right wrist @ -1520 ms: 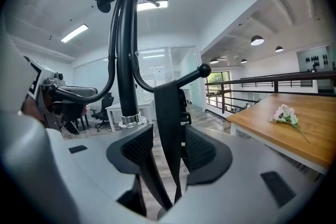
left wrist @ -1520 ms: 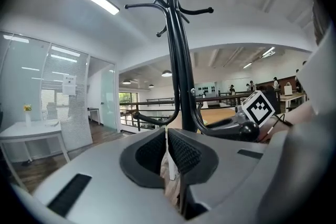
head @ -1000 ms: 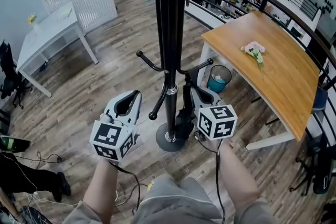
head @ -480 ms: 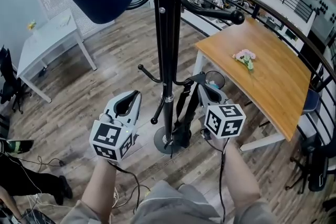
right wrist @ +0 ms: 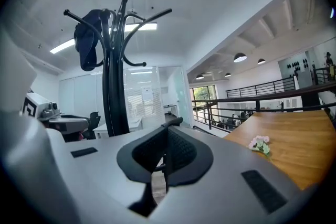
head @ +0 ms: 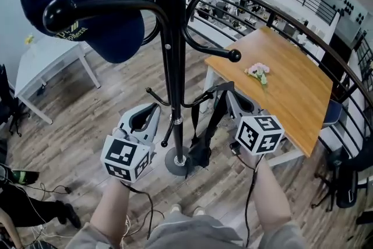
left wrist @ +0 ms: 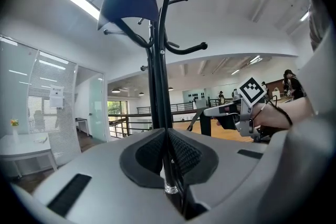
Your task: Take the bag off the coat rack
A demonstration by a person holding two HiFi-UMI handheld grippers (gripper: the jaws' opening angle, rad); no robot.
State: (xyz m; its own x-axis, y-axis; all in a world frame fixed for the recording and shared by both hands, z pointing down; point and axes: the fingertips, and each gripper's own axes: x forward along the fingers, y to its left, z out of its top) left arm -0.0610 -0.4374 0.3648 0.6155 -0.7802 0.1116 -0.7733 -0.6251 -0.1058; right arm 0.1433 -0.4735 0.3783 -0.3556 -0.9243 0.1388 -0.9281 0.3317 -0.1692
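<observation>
A black coat rack (head: 169, 67) stands in front of me, with a navy cap (head: 81, 3) on an upper left hook. A black bag (head: 200, 151) hangs low beside the pole by its strap (head: 215, 114). The strap runs up past a lower hook (head: 201, 99). My right gripper (head: 228, 93) is shut on the top of that strap, right of the pole. In the right gripper view the thin strap (right wrist: 164, 162) shows pinched between the pads. My left gripper (head: 152, 108) hovers left of the pole, shut with nothing in it and pointing at the rack (left wrist: 156, 86).
A curved wooden table (head: 291, 84) with pink flowers (head: 256, 71) stands to the right, and a black railing (head: 291, 14) runs behind it. A white table (head: 41, 61) is at the far left. Cables lie on the wooden floor at the lower left.
My right gripper has risen with the strap, and the bag now hangs higher off the rack's base. The head view has tilted up, bringing the cap and upper hooks into sight.
</observation>
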